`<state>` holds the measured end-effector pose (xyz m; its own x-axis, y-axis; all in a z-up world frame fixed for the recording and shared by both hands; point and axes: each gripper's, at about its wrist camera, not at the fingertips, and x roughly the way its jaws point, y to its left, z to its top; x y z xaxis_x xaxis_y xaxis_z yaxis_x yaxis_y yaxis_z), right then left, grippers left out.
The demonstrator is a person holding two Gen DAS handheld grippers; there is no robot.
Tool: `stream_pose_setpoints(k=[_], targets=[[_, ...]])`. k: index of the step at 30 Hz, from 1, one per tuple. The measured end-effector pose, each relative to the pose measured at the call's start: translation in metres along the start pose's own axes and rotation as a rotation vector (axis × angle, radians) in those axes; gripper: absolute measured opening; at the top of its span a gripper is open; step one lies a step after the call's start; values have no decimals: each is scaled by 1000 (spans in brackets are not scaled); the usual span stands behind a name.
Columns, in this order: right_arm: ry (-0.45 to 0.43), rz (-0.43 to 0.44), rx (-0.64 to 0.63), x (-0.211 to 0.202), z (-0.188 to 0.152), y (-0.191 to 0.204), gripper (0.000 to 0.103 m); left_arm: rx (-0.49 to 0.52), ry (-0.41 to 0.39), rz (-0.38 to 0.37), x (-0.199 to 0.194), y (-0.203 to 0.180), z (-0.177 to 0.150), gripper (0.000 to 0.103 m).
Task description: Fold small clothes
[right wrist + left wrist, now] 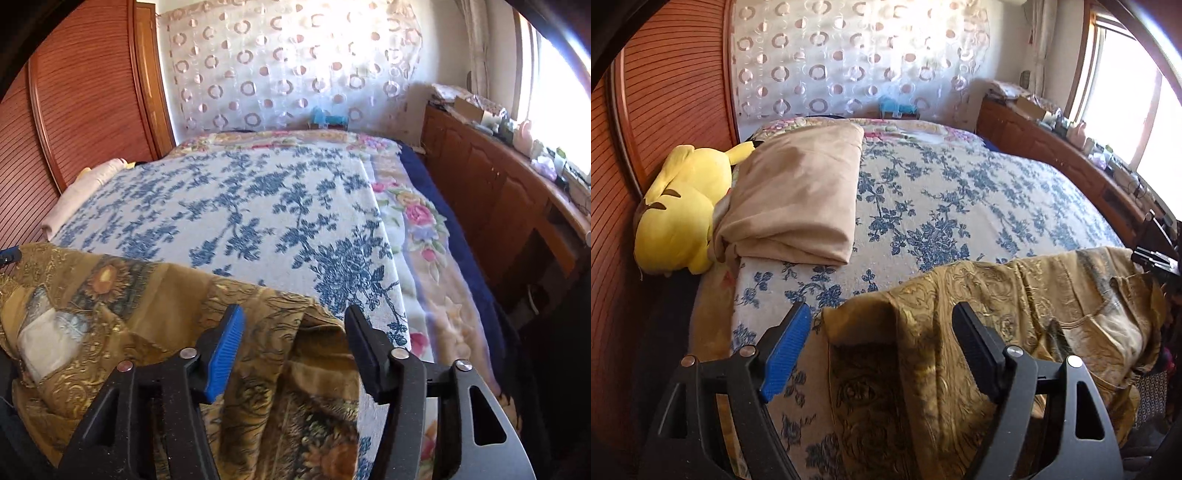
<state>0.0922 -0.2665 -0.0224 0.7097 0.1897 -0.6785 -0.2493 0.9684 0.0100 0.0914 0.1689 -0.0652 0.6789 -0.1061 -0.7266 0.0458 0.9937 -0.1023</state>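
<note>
The gold patterned garment [979, 332] was spread across the bottom of both frames on the blue floral bedspread [942, 192]. Both the left gripper [882, 325] and right gripper [295, 328] were seen spread apart over it, nothing pinched.

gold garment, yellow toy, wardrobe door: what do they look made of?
Gold garment: thin woven or printed cloth with a slight sheen, judging by its soft folds and ornate pattern. Yellow toy: plush, matte and fuzzy, with rounded stuffed shapes. Wardrobe door: reddish wood or wood veneer, semi-gloss, with fine horizontal ribs; solid or laminate cannot be told.
</note>
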Motion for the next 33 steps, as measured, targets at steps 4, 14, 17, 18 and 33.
stream_pose_setpoints(k=[4,14,17,18,33], targets=[[19,39,18,5,8,-5,64,6,30,12,14,2,5,79],[59,52,15,21,11,-7,65,-8,81,18,33,9,3,79],[76,55,7,26,10,-8,68,-3,79,21,35,9,2,79],[78,52,2,26,11,-7,68,-1,79,22,36,9,2,79],[85,36,-37,29,12,-5,70,18,40,18,34,9,-3,79]])
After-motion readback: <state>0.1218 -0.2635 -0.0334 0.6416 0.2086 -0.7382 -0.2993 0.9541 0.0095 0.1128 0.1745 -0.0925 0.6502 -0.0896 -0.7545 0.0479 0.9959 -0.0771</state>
